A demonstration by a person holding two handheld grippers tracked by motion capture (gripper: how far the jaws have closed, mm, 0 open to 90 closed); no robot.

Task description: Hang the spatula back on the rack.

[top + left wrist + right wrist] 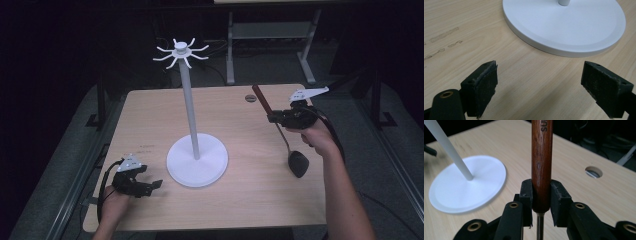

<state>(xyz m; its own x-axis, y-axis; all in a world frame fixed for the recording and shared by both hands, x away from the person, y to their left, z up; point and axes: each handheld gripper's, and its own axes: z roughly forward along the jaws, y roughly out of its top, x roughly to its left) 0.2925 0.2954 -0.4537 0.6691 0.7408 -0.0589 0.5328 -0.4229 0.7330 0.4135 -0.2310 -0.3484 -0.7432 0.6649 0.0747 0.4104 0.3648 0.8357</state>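
A white stand (197, 159) with a round base, a tall pole and a ring of hooks (180, 52) at the top rises from the middle of the table. My right gripper (274, 118) is shut on the brown wooden handle (541, 162) of a ladle (298, 163). The ladle hangs tilted above the table's right side, handle up and black bowl down near the tabletop. My left gripper (152, 186) rests low at the front left, open, with bare wood between its pads (484, 86). The stand's base (564, 25) lies just ahead of it.
The wooden table (240, 200) has a round cable hole (250, 98) at its back right. Behind it stands a grey desk frame (270, 40) on a dark floor. A cable trails from each gripper.
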